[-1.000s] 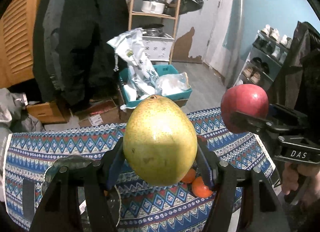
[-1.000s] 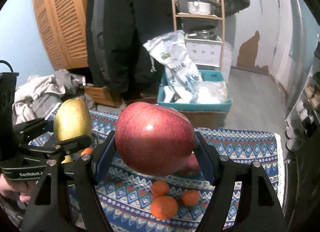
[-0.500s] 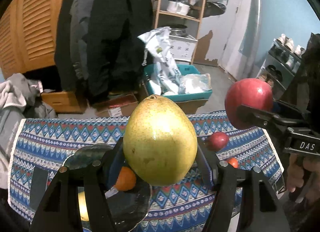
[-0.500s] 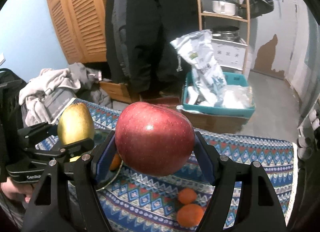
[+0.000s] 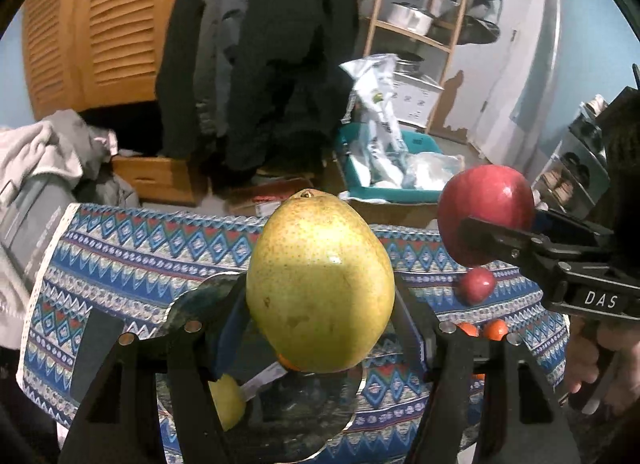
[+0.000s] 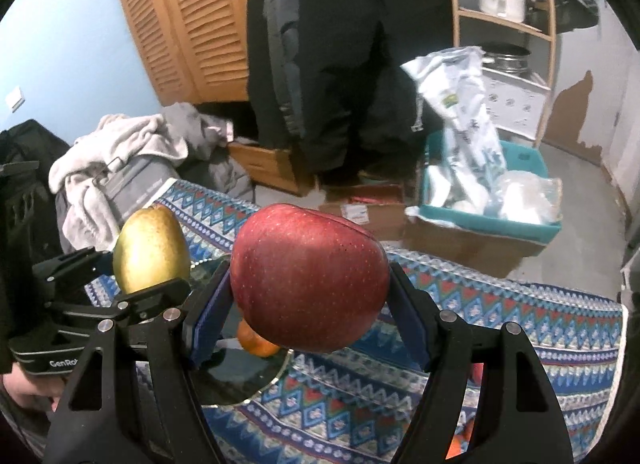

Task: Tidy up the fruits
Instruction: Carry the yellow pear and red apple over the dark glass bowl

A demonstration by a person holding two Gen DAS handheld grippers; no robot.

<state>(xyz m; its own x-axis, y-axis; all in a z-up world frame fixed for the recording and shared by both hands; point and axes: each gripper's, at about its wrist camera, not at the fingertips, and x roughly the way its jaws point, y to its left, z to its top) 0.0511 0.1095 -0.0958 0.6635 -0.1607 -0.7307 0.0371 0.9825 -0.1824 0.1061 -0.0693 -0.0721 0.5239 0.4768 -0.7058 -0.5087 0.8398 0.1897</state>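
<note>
Your left gripper (image 5: 320, 288): clamped on a large yellow-green speckled pear (image 5: 320, 284), pads pressed to both flanks, stem end up. The pear hangs above a round dark glass plate (image 5: 280, 416) on the desk (image 5: 120, 264), which is covered with a blue, red and white zigzag-patterned cloth.

Your right gripper (image 6: 308, 284): clamped on a big red speckled apple (image 6: 308, 280), blue-padded fingers (image 6: 206, 316) against its two sides. The apple is held off the desk, over the near rim of the same plate.

On the plate: one small orange mandarin (image 6: 256, 344), partly hidden under the apple in the right wrist view; one pale yellow fruit (image 5: 228, 400) near the left side, half hidden behind your left gripper's finger, kind not clear.

On the cloth, off the plate: a small red apple (image 5: 476, 284) towards the right side; two small orange mandarins (image 5: 496, 330) just beside each other, nearer you than that apple.

Cross views: from the left wrist, the red apple in your right gripper shows at the right, level with the pear's top. From the right wrist, the pear in your left gripper shows at the left, close beside the apple, not touching.

Behind the desk: a teal plastic bin (image 6: 492, 220) with white bags, dark hanging coats (image 6: 340, 64), a louvred wooden cupboard (image 6: 192, 16), a wooden shelf rack (image 5: 420, 24) with metal pots.
</note>
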